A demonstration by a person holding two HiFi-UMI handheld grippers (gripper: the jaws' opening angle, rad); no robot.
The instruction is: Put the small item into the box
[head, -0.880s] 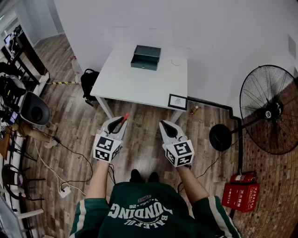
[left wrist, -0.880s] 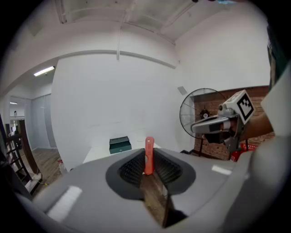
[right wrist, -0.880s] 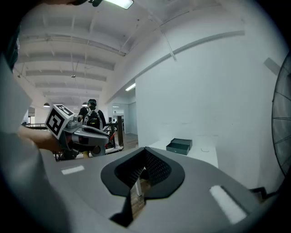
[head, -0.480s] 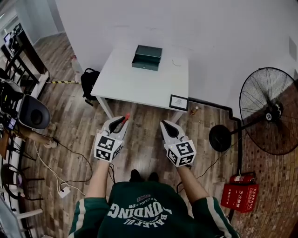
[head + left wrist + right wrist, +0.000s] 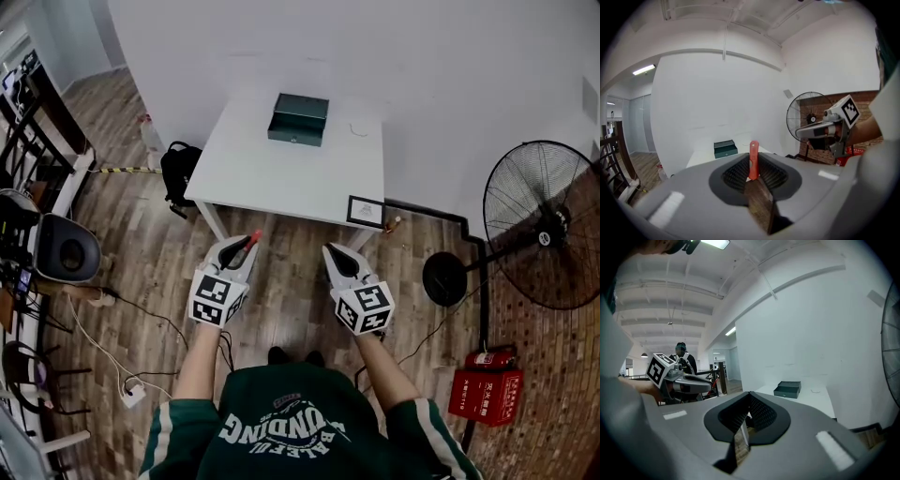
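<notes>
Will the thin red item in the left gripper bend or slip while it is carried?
Probably stiff: the red item stands straight out of the left hand-held gripper without sagging. It looks slim and light, gripped only at its lower end, so it might pivot. Set upright in the box, it would likely fall flat.

Looks like a sparse lab or office workroom, not a home: bare white walls (image 5: 422,56), an exposed ceiling (image 5: 670,291) with strip lights (image 5: 715,243), and a lone white table (image 5: 281,173) on a wood-plank floor (image 5: 291,291). Kitted out for work, with a large pedestal fan (image 5: 544,225), a red fire-extinguisher box (image 5: 485,396), loose cables (image 5: 103,328) running to a power strip (image 5: 131,392), and cluttered equipment racks (image 5: 37,122) along the left side.
</notes>
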